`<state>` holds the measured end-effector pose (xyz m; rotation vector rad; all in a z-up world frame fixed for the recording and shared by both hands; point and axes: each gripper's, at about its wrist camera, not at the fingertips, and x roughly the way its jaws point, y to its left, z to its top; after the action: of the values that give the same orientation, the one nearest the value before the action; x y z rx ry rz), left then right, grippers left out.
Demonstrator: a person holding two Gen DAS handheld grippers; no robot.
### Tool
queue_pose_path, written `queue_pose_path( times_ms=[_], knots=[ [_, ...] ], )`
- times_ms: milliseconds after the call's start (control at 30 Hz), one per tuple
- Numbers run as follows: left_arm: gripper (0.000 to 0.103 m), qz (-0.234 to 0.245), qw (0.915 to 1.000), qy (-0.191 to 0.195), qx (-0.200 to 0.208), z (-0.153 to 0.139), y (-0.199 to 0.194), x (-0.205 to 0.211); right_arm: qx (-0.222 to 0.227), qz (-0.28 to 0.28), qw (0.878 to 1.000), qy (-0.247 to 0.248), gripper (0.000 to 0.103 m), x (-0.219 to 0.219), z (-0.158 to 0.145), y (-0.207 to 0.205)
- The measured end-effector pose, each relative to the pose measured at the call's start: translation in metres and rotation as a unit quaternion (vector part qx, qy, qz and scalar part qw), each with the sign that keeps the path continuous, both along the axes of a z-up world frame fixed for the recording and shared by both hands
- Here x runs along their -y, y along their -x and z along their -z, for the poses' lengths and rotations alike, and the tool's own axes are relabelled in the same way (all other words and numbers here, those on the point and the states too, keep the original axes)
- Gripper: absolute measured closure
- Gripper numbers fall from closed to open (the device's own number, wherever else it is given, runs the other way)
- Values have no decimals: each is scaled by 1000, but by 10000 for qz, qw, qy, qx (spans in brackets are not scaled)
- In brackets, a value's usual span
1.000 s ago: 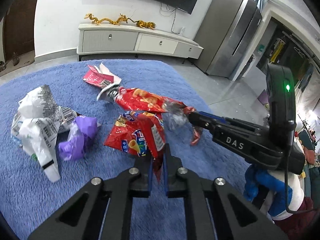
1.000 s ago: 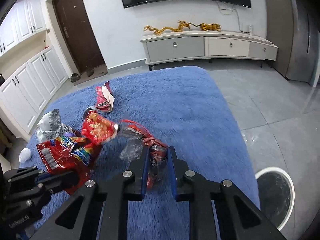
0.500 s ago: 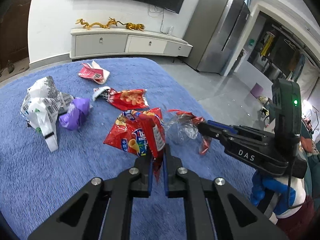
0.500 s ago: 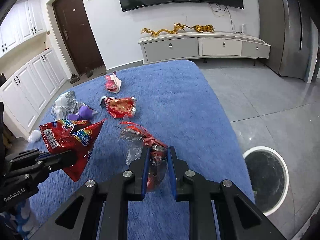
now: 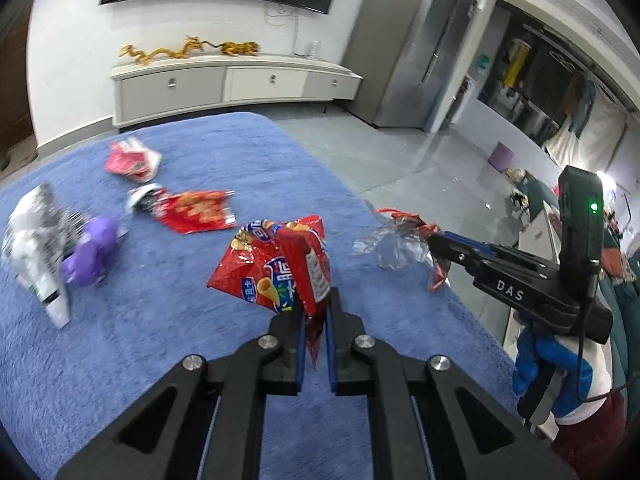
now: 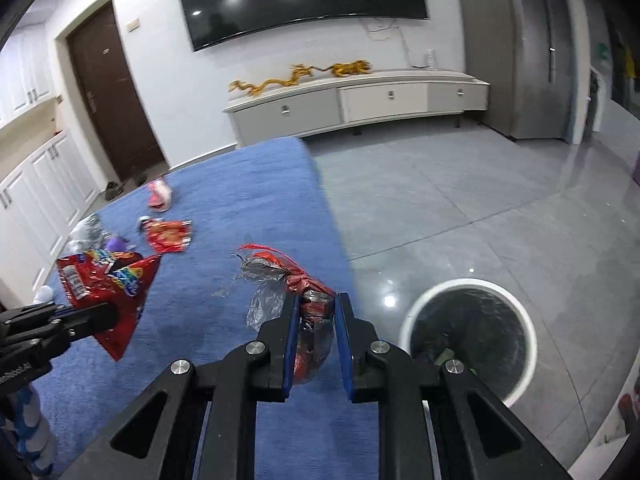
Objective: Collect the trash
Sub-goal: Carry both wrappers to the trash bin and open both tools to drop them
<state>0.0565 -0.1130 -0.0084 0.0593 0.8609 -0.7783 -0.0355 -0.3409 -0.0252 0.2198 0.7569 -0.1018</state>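
Blue plush covers the tabletop (image 5: 168,340), and it's the biggest thing in play, litter strewn across its far left side. Off the right edge, down on the grey floor, sits the white-rimmed bin (image 6: 404,328), black liner open, the likely target. Left claw (image 5: 315,330) is clamped nearly closed on the bottom corner of a red snack bag (image 5: 276,268), so the bag stands up clear of the fabric. Right claw (image 6: 316,320) is pinched on a crumpled red-and-clear wrapper (image 6: 296,280), jaws a little wider since the wad is bulkier, and it hangs right at the edge nearest the bin, probably heading for a drop. Left behind: a white crumpled bag (image 5: 38,248), a purple wad (image 5: 94,254), a flat red packet (image 5: 192,210), and a small pink wrapper (image 5: 132,160) farthest back.
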Motion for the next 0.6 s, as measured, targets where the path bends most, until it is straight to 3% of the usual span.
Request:
queue_pose_path(
  times_ms=[300, 600],
  knots=[
    [95, 898, 9957, -214, -4, -6, -4, 110, -65, 1127, 9936, -36, 86, 96, 12, 27],
    [95, 1424, 9879, -377, -480, 16, -14, 235, -548, 1672, 9839, -305, 84, 171, 57, 23]
  ],
)
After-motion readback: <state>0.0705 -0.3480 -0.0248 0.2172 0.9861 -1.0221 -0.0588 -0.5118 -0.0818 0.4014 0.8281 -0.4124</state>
